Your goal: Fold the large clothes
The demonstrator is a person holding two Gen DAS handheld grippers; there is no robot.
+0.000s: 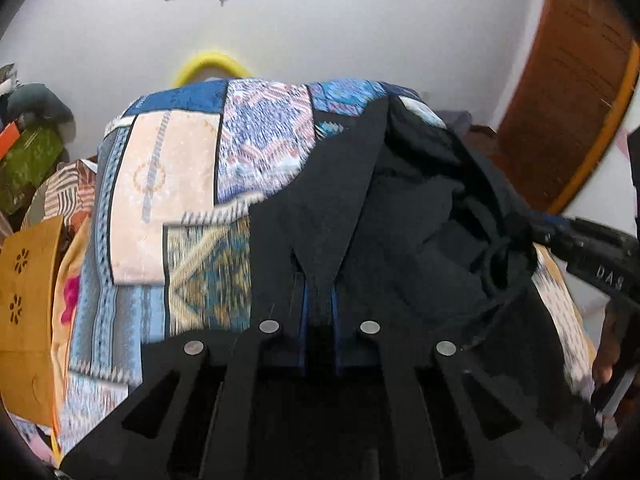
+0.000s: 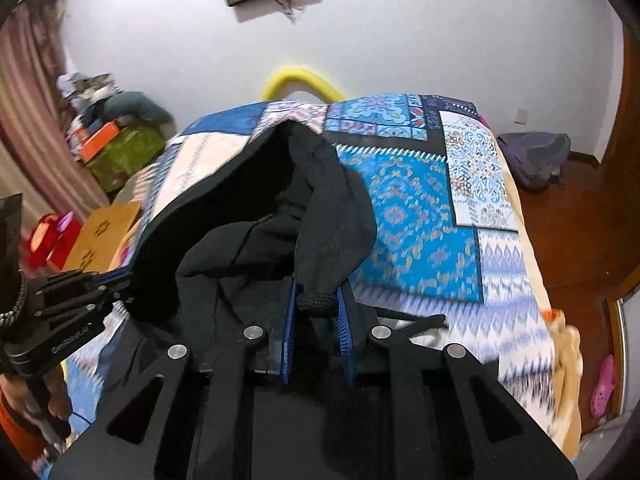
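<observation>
A large black garment point(image 1: 432, 216) hangs between my two grippers above a bed with a blue patchwork bedspread point(image 1: 168, 184). My left gripper point(image 1: 319, 280) is shut on a flat edge of the black garment. My right gripper point(image 2: 316, 300) is shut on a bunched edge of the same garment point(image 2: 248, 216), with a black drawstring knot between its blue pads point(image 2: 344, 320). The right gripper also shows at the right of the left wrist view point(image 1: 520, 232), and the left gripper at the left of the right wrist view point(image 2: 120, 276). The garment sags open between them.
The bedspread point(image 2: 420, 220) covers the bed. A yellow curved headboard tube point(image 2: 300, 80) is by the white wall. A tan cardboard box point(image 1: 28, 300) and clutter stand left of the bed. A wooden door point(image 1: 568, 80) and a grey bag point(image 2: 536, 156) on the floor are at the right.
</observation>
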